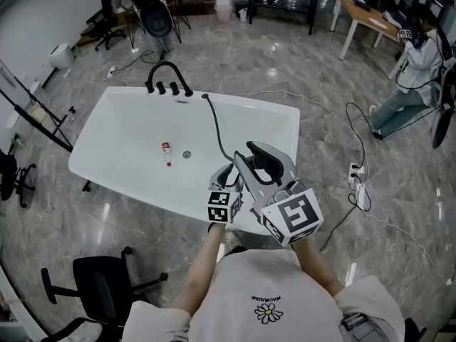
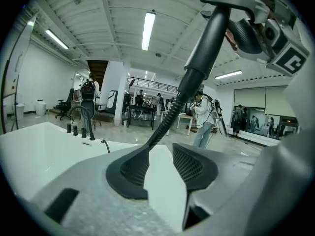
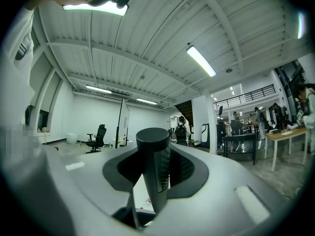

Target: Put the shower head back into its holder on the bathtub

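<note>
While the right gripper [image 1: 265, 161] has its fingers clamped on the black cylindrical shower head [image 3: 153, 149] above the near rim of the white bathtub [image 1: 146, 192], the left gripper [image 2: 160, 168], fingers apart, sits beside the black ribbed hose [image 1: 216, 130], which could snag it.

Black shower head [image 2: 206, 43], slim round handle, is off the tub & up in the air, handle approx. upright and clamped betw. the jaws of the right gripper [image 3: 155, 171]. Its black ribbed hose [image 1: 217, 130] leaves the far rim of the white bathtub [image 1: 114, 120], crosses the basin & climbs to the head. Black tap fittings [image 1: 167, 84] stand on that far rim beside the hose exit; can't tell which is the holder.
</note>
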`<state>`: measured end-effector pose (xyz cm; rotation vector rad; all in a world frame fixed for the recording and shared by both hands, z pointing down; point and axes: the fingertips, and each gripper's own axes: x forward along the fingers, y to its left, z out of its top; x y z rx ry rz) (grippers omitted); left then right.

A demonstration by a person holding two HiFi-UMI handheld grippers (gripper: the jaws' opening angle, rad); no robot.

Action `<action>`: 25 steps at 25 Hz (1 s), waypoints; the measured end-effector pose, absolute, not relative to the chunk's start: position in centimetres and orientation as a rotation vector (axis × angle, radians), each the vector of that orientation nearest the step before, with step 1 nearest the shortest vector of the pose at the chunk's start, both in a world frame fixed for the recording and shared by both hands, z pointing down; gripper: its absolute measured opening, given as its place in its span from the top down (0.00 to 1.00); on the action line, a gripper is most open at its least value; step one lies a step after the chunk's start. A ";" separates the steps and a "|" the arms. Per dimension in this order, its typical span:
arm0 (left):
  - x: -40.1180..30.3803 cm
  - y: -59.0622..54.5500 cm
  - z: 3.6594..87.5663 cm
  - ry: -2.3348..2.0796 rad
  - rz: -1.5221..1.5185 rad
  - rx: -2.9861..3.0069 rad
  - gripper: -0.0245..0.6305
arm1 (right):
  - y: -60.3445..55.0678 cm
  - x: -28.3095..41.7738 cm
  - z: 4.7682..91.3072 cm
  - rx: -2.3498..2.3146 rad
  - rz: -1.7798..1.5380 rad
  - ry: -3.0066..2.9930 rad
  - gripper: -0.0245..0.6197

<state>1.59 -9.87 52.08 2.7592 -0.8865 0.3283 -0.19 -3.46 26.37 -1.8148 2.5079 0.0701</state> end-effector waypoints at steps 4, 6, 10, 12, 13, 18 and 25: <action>1.5 -12.9 53.1 -0.868 0.336 2.750 0.72 | -5.5 -1.2 25.9 -1.840 0.087 2.528 0.78; 1.0 -14.4 53.6 -0.870 0.339 2.742 0.72 | -6.5 -1.7 25.7 -1.837 0.078 2.527 0.78; 0.1 -16.6 54.2 -0.878 0.333 2.729 0.70 | -7.8 -2.9 25.0 -1.816 0.056 2.508 0.78; -0.6 -17.9 54.8 -0.885 0.360 2.722 0.70 | -8.3 -3.6 24.6 -1.809 0.069 2.509 0.78; -0.9 -18.4 55.1 -0.891 0.378 2.718 0.70 | -8.6 -3.9 24.4 -1.807 0.078 2.513 0.78; -2.4 -20.6 57.3 -0.922 0.436 2.670 0.70 | -10.1 -4.6 23.1 -1.771 0.114 2.524 0.78; -2.1 -23.5 61.3 -1.001 0.502 2.623 0.70 | -11.2 -3.2 23.5 -1.668 0.110 2.567 0.78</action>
